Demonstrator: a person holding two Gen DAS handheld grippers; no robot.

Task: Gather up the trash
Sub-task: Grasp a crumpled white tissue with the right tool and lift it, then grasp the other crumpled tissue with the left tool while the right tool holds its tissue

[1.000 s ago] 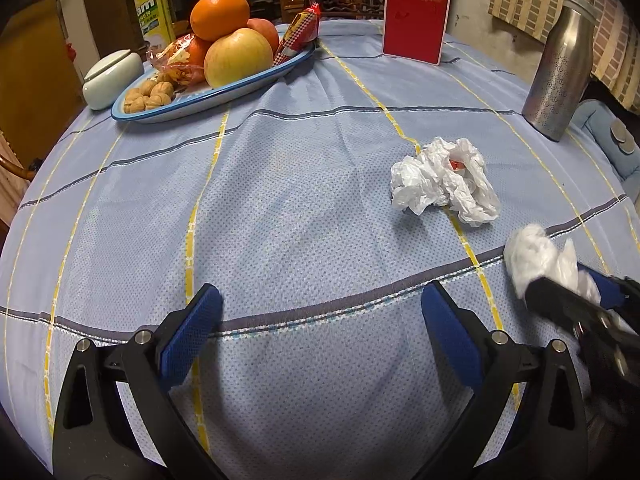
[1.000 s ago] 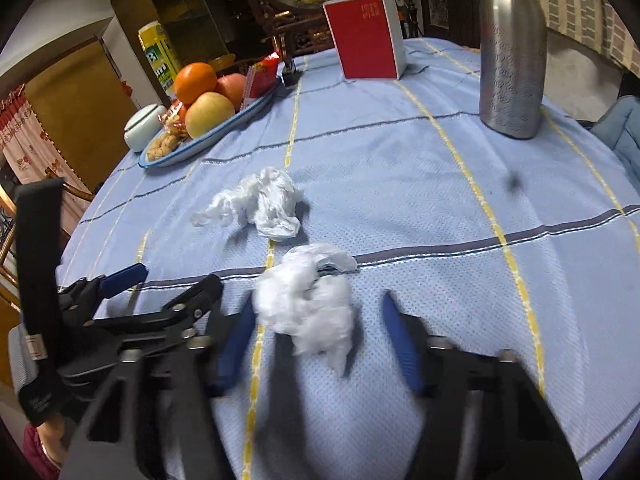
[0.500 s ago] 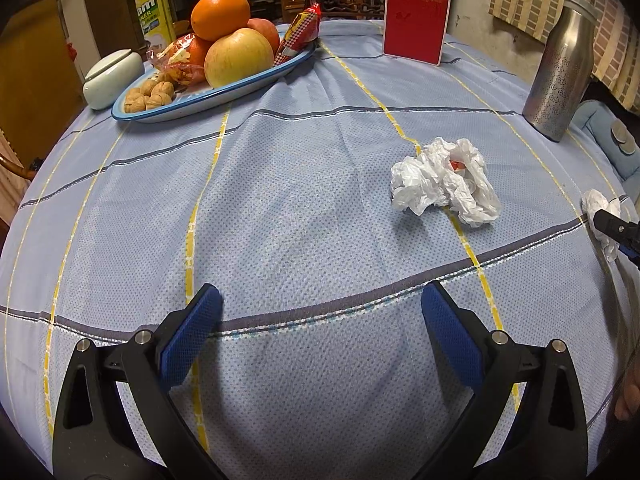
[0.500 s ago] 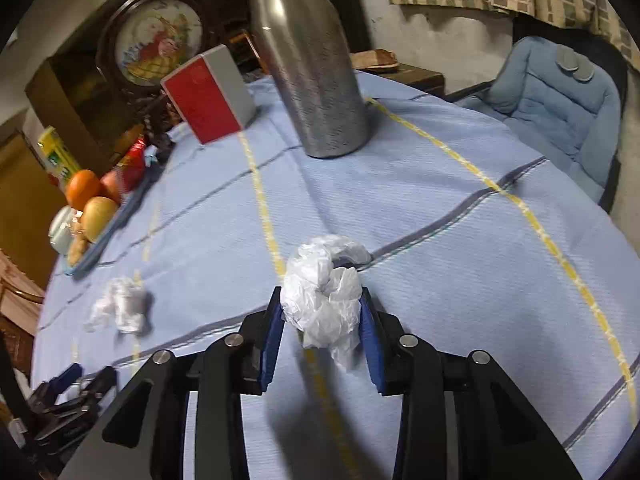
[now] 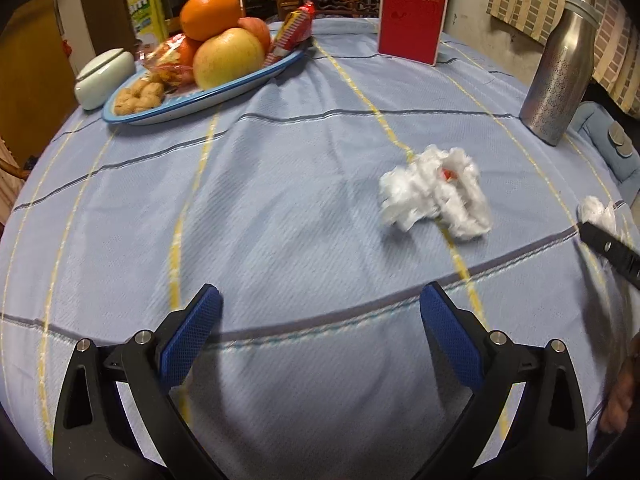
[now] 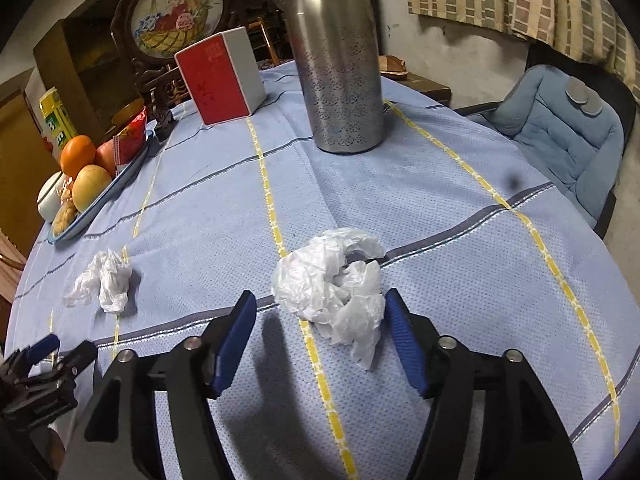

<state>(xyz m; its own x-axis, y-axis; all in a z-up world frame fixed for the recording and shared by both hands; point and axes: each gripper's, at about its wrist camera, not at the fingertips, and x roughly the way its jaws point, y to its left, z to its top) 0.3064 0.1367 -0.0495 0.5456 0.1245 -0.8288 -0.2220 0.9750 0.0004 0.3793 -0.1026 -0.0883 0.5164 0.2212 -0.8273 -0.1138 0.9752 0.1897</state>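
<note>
Right wrist view: your right gripper (image 6: 320, 332) has just been opening, w/ the nearer crumpled white wad (image 6: 334, 284) between the jaws. Left pad stands clear of it; right pad is just beside it, maybe brushing the edge, but nothing squeezes it. So the wad lies loose on the blue tablecloth (image 6: 460, 280), on the yellow stripe at about 12 o'clock from your fingertips. Looks like you set it here on purpose: it's now closer to the table edge, prob. to gather the trash in one spot, though no bin shows in either view, so that's a guess.

Second wad (image 6: 102, 280) is at about 10 o'clock from the right gripper, well apart. In the left wrist view it (image 5: 436, 192) sits at about 1 o'clock from your left gripper (image 5: 320, 332), w/ a bit of red inside. Left jaws are spread wide, empty, hovering low over the cloth, so that hand looks parked & ready for this piece.

Steel bottle (image 6: 336, 60), red box (image 6: 218, 76) & fruit tray (image 5: 200, 92) stand at the far side, 11 to 1 o'clock, clear of both wads, so nothing blocks either reach. They aren't trash; leave them.

Wads are light & springy; a shallow pinch may slip, so go deep.
</note>
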